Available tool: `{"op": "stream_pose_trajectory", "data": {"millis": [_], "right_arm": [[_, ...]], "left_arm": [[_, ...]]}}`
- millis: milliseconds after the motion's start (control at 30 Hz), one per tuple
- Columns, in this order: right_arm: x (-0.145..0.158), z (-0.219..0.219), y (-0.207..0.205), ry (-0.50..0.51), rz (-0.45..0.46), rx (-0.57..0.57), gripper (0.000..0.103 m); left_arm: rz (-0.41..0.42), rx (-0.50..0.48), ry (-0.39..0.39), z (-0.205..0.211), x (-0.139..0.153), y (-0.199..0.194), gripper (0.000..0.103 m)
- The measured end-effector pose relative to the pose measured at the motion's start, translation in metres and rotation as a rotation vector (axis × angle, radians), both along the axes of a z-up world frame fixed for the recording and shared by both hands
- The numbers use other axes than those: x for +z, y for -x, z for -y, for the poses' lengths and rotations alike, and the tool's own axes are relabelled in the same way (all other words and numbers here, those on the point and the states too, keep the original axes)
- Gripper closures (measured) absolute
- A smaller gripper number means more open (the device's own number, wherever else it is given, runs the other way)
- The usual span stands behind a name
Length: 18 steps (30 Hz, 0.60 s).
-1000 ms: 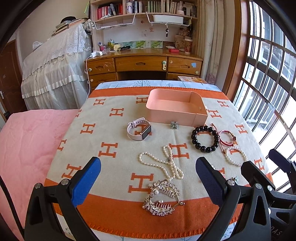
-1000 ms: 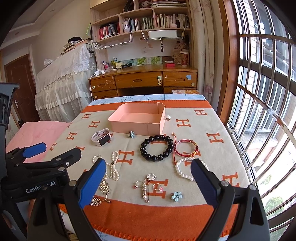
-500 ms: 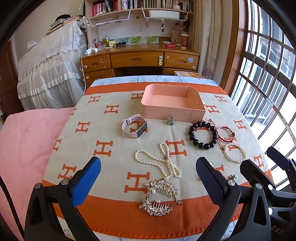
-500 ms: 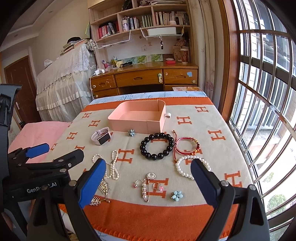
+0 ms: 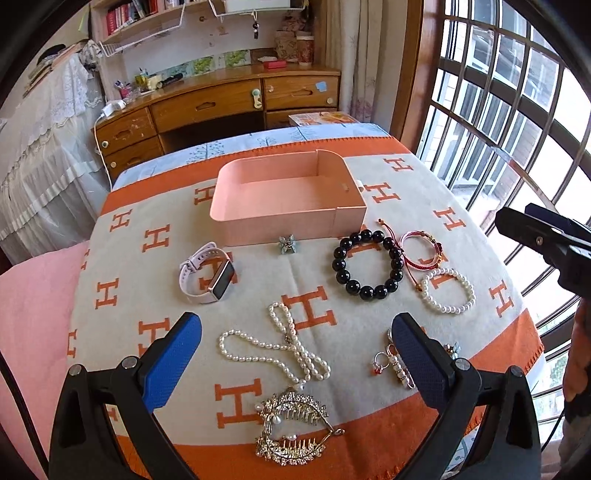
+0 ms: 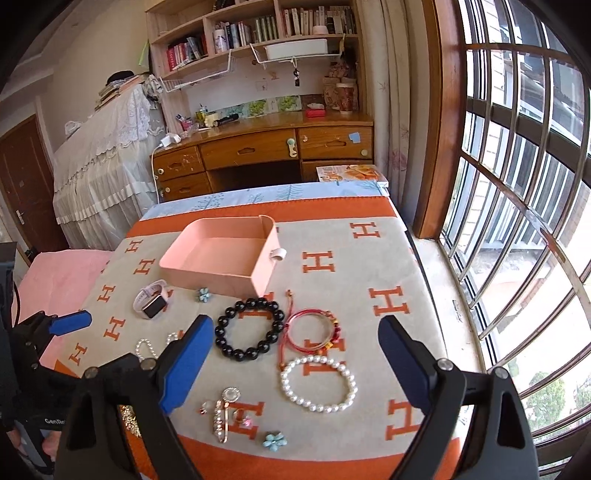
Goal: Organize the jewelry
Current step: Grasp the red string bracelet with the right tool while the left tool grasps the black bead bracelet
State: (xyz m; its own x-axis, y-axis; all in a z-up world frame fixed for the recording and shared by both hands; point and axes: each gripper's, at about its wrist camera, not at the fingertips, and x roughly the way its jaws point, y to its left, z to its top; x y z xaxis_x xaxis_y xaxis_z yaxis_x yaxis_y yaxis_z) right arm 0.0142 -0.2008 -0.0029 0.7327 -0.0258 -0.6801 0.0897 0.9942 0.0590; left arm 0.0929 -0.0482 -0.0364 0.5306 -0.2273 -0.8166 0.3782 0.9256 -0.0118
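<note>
Both grippers — left (image 5: pixel 295 354), right (image 6: pixel 295 354) — gape empty; whoever's holding them should straddle one bracelet (image 6: pixel 318 384), then drop it in the tray (image 6: pixel 236 273).

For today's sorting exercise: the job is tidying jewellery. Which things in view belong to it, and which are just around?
Job: pink tray; black bead bracelet; red cord bracelet; pearl bracelet; pearl necklace; hair comb; watch.

Around: desk; books; magazine.

The left gripper (image 5: pixel 295 354) fills the lower frame, jaws spread wide and empty, while the right gripper (image 6: pixel 295 358), lower centre, has just narrowed slightly, nothing between.
</note>
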Motion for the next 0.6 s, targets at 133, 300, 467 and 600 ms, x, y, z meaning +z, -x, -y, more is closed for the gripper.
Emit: {"op": "stream_pose_trajectory", "data": {"millis": [133,300,467,600], "right_arm": [[-0.013,0.02,-0.027,-0.024,-0.119,-0.002,0.031],[-0.052,0.055,-0.074,-0.082,-0.311,0.012,0.048],[-0.098,0.051,-0.099,-0.152,-0.474,0.022,0.061],[-0.113,0.025,-0.105,-0.144,-0.509,0.037,0.067]], "left_arm": [[-0.123,-0.023,0.008,0.01,-0.01,-0.036,0.001],[-0.227,-0.045,-0.01,0.046,-0.034,-0.073,0.001],[-0.344,-0.037,-0.014,0.07,-0.065,-0.101,0.01],[-0.362,-0.031,-0.03,0.085,-0.077,-0.111,0.011]]}}
